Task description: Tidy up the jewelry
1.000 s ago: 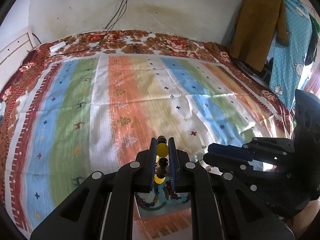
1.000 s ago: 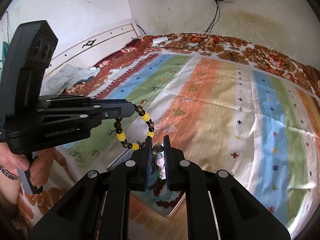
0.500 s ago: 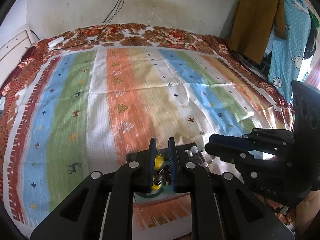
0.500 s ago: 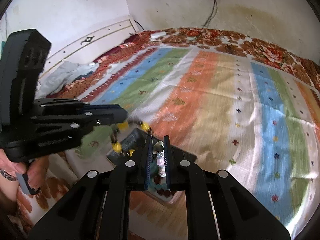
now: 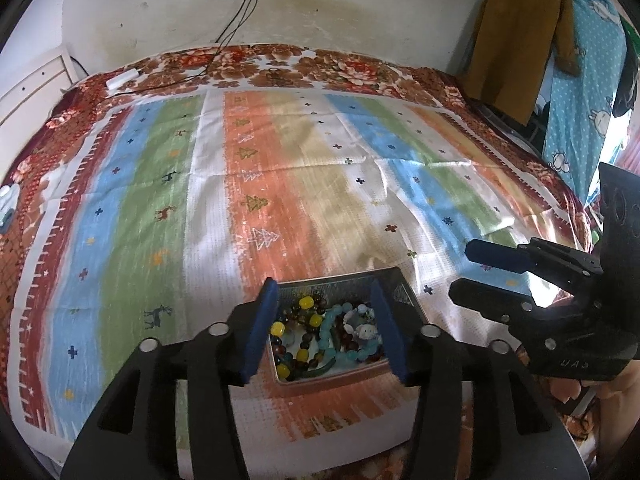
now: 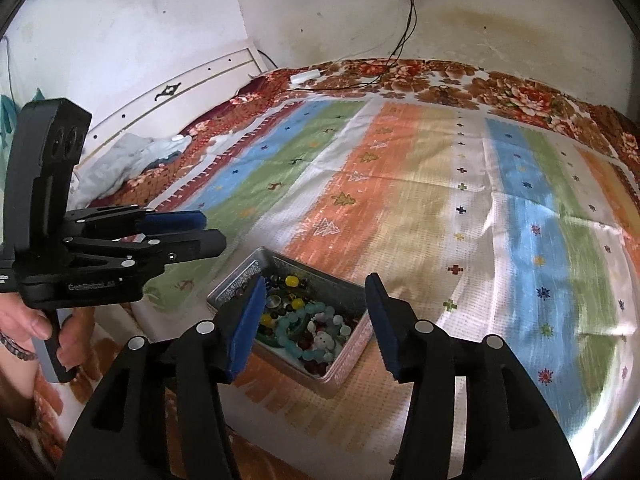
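Note:
A small metal tin (image 5: 404,292) (image 6: 232,284) sits near the bed's front edge. It holds several bead bracelets: one with yellow and dark beads (image 5: 306,304) (image 6: 292,281), a pale blue one (image 5: 352,354) (image 6: 288,330), and a white bear charm (image 5: 366,332) (image 6: 323,340). My left gripper (image 5: 324,328) (image 6: 208,232) is open and empty, its jaws spread above the tin. My right gripper (image 6: 316,320) (image 5: 460,272) is open and empty, just over the tin.
The tin rests on a striped bedspread (image 5: 280,184) over a floral blanket (image 5: 280,68). A white adapter with cables (image 5: 122,77) lies at the back. Clothes hang at the right (image 5: 520,32). A headboard (image 6: 172,96) and crumpled cloth (image 6: 132,156) are at the left.
Both grippers have opened. The yellow and dark bead bracelet left my left gripper and the charm bracelet left my right gripper; both lie in the tin now.

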Demonstrator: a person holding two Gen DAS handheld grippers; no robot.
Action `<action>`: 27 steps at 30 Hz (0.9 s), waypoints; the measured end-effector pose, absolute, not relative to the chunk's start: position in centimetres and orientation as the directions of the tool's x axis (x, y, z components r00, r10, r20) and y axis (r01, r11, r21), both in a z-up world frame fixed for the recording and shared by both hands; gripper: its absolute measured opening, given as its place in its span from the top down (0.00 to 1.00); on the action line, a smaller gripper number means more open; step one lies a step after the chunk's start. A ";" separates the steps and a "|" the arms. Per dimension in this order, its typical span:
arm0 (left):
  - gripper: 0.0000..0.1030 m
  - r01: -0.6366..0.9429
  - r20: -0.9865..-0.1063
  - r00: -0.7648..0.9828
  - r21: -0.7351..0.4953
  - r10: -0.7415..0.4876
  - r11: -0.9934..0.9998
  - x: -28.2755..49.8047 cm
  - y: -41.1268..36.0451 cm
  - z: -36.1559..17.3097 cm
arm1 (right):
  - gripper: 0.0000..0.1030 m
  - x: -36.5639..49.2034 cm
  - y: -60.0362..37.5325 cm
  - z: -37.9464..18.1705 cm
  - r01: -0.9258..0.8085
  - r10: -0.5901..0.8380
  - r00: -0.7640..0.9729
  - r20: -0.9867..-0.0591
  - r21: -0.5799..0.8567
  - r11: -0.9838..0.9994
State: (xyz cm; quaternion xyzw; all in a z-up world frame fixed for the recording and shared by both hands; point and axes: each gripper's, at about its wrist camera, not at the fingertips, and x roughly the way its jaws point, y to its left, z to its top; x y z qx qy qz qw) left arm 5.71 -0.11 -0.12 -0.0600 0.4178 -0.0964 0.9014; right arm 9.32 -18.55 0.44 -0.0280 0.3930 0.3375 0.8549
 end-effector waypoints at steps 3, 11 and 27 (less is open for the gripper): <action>0.50 0.126 -0.745 0.626 -0.193 -0.229 0.973 5.2 -0.1 -0.3 | 0.43 9.1 -19.0 0.3 -0.594 0.554 0.466 -0.689 0.220 0.774; 0.21 0.130 -0.742 0.642 -0.143 -0.193 0.981 3.9 -0.7 -0.4 | 0.33 8.4 -20.1 -0.1 -0.575 0.542 0.472 -0.695 0.224 0.787; 0.06 0.131 -0.711 0.682 -0.110 -0.170 0.985 1.6 -1.2 0.0 | 0.10 5.6 -21.5 -0.3 -0.535 0.503 0.541 -0.674 0.186 0.824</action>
